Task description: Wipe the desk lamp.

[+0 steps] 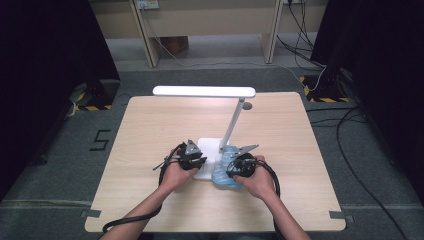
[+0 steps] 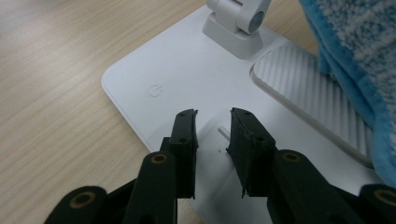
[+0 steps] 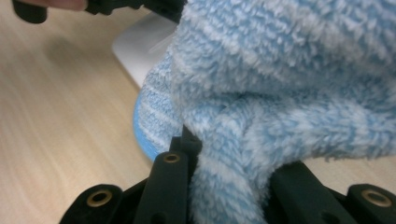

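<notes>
**Cloth on lamp base, wiping barely begun**

Pale wooden table (image 1: 150,130), dark room around it. Near its front edge stands a white lamp (image 1: 210,150). The right gripper (image 1: 239,167) pinches a blue cloth (image 3: 280,93) that lies over the base's right side; the left gripper (image 2: 212,135), jaws slightly parted and empty, hovers over the base. Most of the base looks unwiped, I judge. Cloth hides the right jaw tips.

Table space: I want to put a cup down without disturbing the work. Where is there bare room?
Bare table lies left of the lamp, also right of it and along the near edge. It is crowded around the lamp's base, where the left gripper, right gripper and blue cloth meet.
</notes>
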`<state>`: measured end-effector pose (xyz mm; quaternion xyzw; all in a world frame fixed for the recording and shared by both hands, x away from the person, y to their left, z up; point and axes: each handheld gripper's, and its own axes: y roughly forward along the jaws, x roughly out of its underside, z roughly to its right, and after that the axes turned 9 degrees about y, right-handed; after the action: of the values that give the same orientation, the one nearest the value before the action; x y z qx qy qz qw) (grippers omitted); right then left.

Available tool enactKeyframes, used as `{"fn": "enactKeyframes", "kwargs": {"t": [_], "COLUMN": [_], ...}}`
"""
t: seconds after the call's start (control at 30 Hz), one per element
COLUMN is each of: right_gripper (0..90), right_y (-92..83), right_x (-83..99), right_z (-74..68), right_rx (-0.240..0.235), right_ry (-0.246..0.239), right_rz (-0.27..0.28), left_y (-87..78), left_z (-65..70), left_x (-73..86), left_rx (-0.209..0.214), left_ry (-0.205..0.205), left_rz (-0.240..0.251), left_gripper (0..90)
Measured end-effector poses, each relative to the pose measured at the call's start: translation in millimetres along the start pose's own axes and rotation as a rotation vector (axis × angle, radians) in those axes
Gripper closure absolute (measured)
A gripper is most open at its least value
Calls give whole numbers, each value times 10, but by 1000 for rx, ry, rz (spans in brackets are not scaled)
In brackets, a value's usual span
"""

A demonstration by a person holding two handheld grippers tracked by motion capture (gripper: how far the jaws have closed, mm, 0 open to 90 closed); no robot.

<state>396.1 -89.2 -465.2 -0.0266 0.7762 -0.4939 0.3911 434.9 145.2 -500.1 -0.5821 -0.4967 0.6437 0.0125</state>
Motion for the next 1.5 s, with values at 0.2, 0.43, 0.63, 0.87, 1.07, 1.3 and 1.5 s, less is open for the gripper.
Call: {"fn": "enactKeyframes", "kwargs": {"t": [0.2, 0.43, 0.63, 0.87, 1.07, 1.3, 1.5], "right_gripper": [771, 770, 768, 767, 768, 767, 763], "right_y": [-51, -138, -157, 105, 129, 98, -73], "right_x": [27, -14, -305, -341, -251, -155, -201], "right_z": [-104, -213, -240, -147, -195, -301, -361], "right_rx": [-25, -60, 12, 48, 6, -59, -80], "right_ry": [-20, -42, -80, -79, -69, -69, -71], "right_rz": [-28, -15, 107, 70, 32, -6, 38], "left_y": [-1, 0, 3, 3, 6, 10, 13], "left_z": [2, 2, -1, -18, -12, -25, -55], "left_x": [2, 7, 17, 21, 20, 21, 22], "left_rx": [0, -2, -1, 8, 2, 5, 11], "left_ry": [-2, -5, -20, -28, -29, -33, -54], "left_rz": [1, 5, 14, 14, 16, 19, 16], "left_gripper": [703, 702, 702, 701, 701, 694, 673]}}
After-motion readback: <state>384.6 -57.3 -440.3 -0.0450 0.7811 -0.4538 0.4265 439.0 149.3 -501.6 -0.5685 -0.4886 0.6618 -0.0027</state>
